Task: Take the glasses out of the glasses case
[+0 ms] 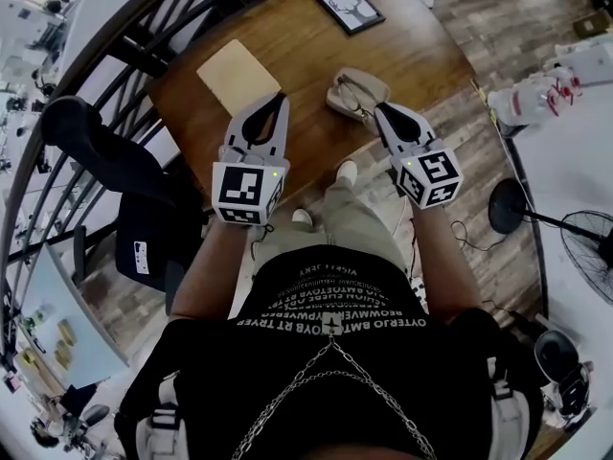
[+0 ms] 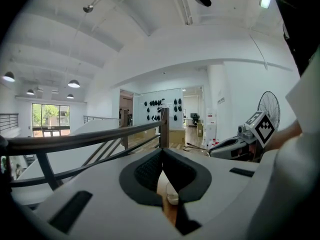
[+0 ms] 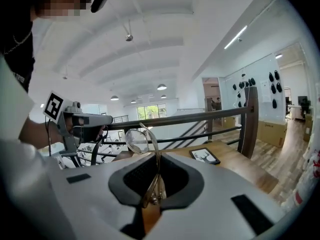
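Observation:
My right gripper [image 3: 158,156] is shut on the thin gold-rimmed glasses [image 3: 136,140]. One round lens sticks up to the left above the jaws. In the head view the right gripper [image 1: 376,110] hangs just right of the open beige glasses case [image 1: 364,82], which lies on the wooden table [image 1: 421,56]. The glasses [image 1: 353,101] show over the case's near edge. My left gripper [image 1: 279,99] floats to the left of the case, and its jaws [image 2: 162,153] are shut with nothing between them. Each gripper shows in the other's view: the right gripper [image 2: 235,146] and the left gripper [image 3: 85,120].
A tan pad [image 1: 238,73] lies on the table ahead of the left gripper. A framed deer picture [image 1: 349,8] sits at the far side. A dark railing [image 1: 115,75] runs along the table's left, with a black chair [image 1: 144,228] beside it. A floor fan [image 1: 584,247] stands at the right.

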`<state>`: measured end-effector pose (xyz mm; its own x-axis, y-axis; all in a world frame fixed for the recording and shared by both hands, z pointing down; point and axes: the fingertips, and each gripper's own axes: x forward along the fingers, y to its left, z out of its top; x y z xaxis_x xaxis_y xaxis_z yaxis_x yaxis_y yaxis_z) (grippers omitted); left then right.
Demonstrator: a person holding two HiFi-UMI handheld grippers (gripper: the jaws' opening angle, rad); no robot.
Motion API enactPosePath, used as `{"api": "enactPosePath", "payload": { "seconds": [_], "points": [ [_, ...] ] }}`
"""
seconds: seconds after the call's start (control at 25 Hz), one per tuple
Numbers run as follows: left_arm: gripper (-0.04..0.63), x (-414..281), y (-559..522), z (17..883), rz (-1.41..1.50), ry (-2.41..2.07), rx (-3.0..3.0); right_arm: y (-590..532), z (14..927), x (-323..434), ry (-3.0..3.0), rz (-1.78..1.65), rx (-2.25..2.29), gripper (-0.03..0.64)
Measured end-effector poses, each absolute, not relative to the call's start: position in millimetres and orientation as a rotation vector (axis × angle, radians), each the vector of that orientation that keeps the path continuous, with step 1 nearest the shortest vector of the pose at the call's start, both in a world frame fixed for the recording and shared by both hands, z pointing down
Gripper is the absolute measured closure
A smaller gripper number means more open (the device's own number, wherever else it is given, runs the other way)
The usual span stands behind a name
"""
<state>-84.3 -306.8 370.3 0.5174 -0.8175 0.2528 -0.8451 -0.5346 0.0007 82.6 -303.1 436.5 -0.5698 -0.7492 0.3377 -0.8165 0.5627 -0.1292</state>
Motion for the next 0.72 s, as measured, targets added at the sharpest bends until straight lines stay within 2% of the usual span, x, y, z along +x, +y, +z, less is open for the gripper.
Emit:
{"api": "enactPosePath", "payload": {
  "seconds": [0.72],
  "points": [
    [0.571,-124,-270,326,0.196,-1.484,2.679,-256,359,60,-2.574,0.181,1.414,0.583]
  ]
}}
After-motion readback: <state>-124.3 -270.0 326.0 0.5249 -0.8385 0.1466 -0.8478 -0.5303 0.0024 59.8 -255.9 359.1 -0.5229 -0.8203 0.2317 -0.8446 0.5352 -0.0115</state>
